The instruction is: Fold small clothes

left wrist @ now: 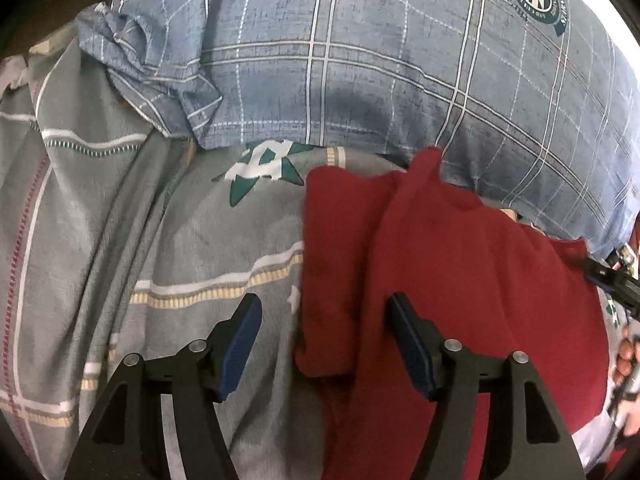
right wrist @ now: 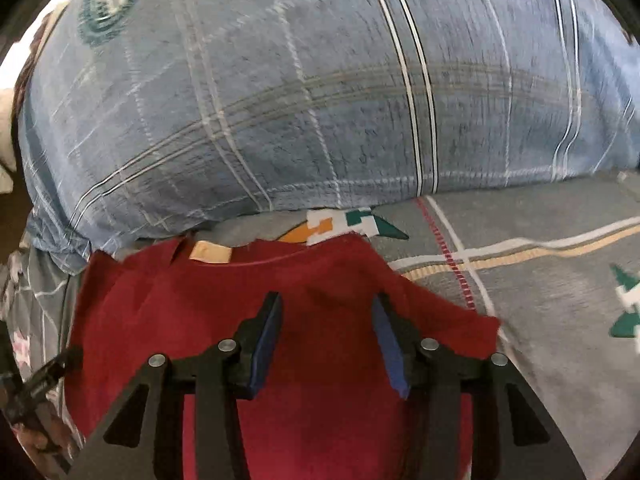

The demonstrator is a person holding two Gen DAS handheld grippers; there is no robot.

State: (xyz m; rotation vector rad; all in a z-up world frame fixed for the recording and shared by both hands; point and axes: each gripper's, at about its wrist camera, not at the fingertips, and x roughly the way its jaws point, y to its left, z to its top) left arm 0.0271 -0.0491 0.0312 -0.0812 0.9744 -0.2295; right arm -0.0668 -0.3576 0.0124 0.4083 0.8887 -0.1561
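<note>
A small dark red garment (left wrist: 460, 280) lies flat on a grey patterned bedsheet (left wrist: 120, 240). In the left wrist view my left gripper (left wrist: 324, 308) hangs open over the garment's left folded edge, with nothing pressed between its blue pads. In the right wrist view the same red garment (right wrist: 200, 308) fills the lower middle, with a tan label (right wrist: 210, 254) at its neckline. My right gripper (right wrist: 326, 308) stands open just above the cloth, holding nothing. The other gripper's black tip shows at the edge of each view.
A large blue checked pillow (left wrist: 360, 60) with a round green emblem lies directly behind the garment. The pillow (right wrist: 320, 100) also spans the top of the right wrist view. The grey bedsheet (right wrist: 540, 280) spreads to the right. A hand (left wrist: 626, 356) shows at the right edge.
</note>
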